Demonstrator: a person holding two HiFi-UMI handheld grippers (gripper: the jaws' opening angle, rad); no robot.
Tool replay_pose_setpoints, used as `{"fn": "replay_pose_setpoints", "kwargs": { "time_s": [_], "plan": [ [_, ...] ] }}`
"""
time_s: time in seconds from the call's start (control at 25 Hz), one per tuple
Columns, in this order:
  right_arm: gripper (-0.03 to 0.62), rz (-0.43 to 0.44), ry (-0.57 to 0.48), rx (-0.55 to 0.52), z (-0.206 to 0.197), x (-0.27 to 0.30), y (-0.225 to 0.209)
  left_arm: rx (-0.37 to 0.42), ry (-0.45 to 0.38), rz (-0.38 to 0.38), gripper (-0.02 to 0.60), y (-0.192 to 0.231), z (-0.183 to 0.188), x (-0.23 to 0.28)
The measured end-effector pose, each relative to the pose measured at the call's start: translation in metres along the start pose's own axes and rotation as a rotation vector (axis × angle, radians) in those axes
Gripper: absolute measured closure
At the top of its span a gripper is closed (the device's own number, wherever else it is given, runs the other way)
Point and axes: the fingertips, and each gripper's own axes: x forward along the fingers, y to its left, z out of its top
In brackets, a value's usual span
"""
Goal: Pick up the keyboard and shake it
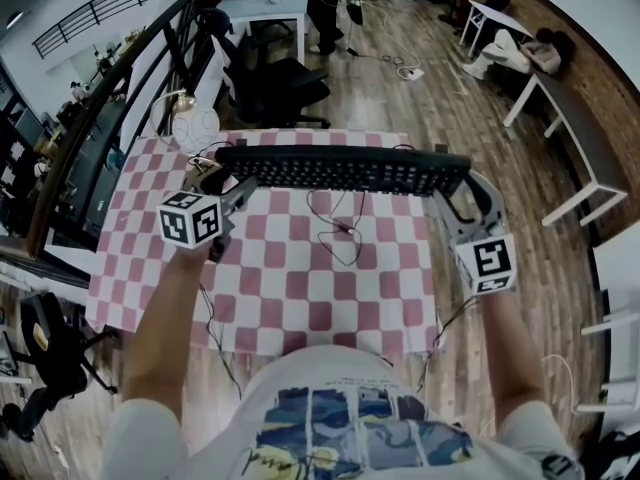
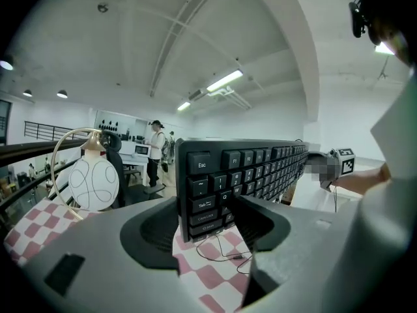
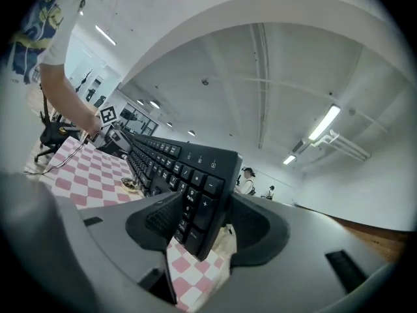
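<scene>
Left tongs [image 2: 207, 218] are clamped on the Esc end of the keyboard [image 1: 345, 170], and my right tongs [image 3: 199, 224] are clamped on its numpad end. The keyboard hangs between them, clear of the checkered tablecloth [image 1: 300, 290]. Its cable [image 1: 336, 234] trails down onto the cloth. A white globe [image 1: 196, 129] sits near the far-left corner.

Wood floor [image 1: 440, 108], black office chair [image 1: 275, 86]
</scene>
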Motion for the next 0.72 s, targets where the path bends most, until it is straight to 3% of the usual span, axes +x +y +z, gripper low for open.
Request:
{"fn": "replay_pose_setpoints", "kwargs": {
  "time_s": [0.72],
  "plan": [
    [0.366,-0.113,-0.092,-0.15,0.036,-0.003,-0.027,0.153,-0.141,0.061,0.325,-0.01,0.064,-0.019]
  ]
}}
